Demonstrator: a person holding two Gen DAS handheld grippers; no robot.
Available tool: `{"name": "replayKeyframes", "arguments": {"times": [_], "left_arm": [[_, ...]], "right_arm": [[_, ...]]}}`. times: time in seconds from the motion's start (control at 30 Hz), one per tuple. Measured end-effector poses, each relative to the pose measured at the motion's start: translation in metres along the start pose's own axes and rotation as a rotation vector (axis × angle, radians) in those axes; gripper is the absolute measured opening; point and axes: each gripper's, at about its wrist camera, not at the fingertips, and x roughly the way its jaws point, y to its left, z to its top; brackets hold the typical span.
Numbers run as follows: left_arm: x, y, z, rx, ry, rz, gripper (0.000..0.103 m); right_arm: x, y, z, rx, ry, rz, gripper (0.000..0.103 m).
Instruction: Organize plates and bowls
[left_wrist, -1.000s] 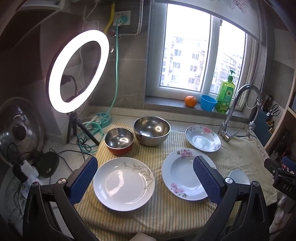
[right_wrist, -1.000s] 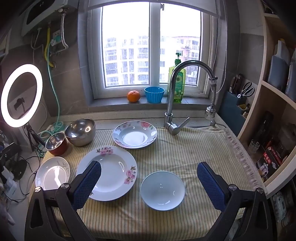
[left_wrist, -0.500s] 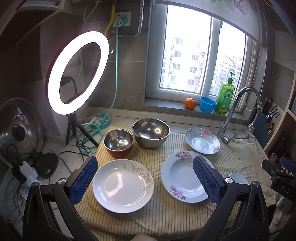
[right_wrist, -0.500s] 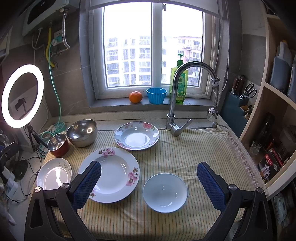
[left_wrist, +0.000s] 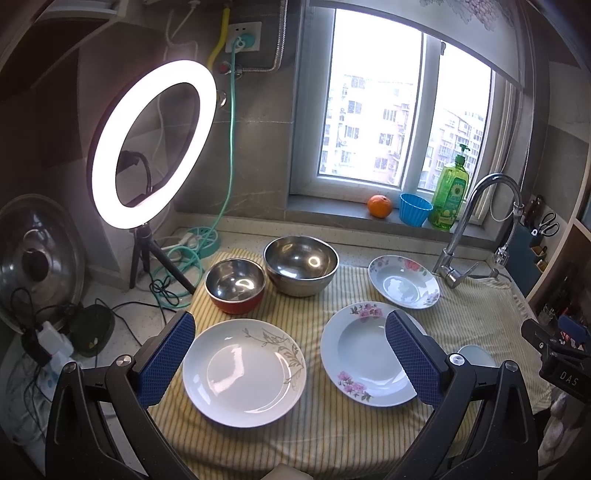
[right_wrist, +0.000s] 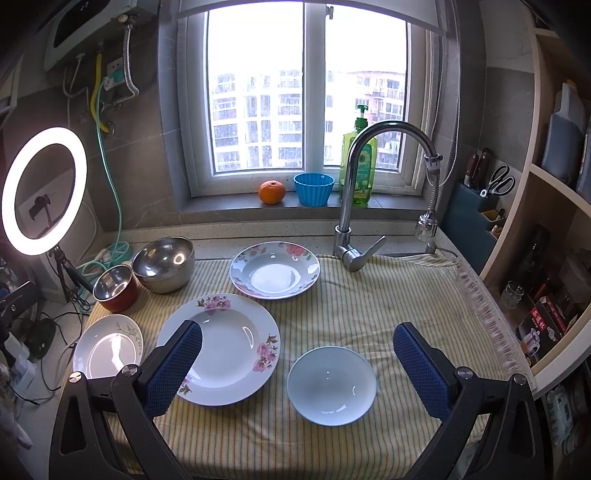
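The desk (right_wrist: 388, 295) carries a yellow striped cloth (right_wrist: 369, 314) with every dish lying on it, nothing stacked yet.

Counted from largest down:
- Plates, three: a big floral plate (right_wrist: 225, 343) near the front edge, a smaller floral plate (right_wrist: 275, 269) toward the back edge by the faucet (right_wrist: 369, 166), and a plain leaf-sprig plate (left_wrist: 243, 371) at the front left corner.
- Steel bowls, two: a large steel bowl (left_wrist: 301, 269) and a red-sided bowl (left_wrist: 234, 284), touching or nearly so at the back left.
- White bowl (right_wrist: 331, 384), one, front centre-right.

Both the left tongs (left_wrist: 290, 358) and the right tongs (right_wrist: 297, 369) hover spread wide, holding nothing.

As I judge it, glazed rims lying flat offer little to pinch. A plate could slip and chip, or drag the loose cloth and shift its neighbours.
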Motion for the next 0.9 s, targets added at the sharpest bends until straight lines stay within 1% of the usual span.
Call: {"name": "replayKeyframes", "arguments": {"times": [0.9], "left_arm": [[0.003,0.0029,0.0021,-0.002,0.003,0.001,0.102]], "right_arm": [[0.0097,0.0008,0.0021,0.001,0.011,0.01,0.102]]}}
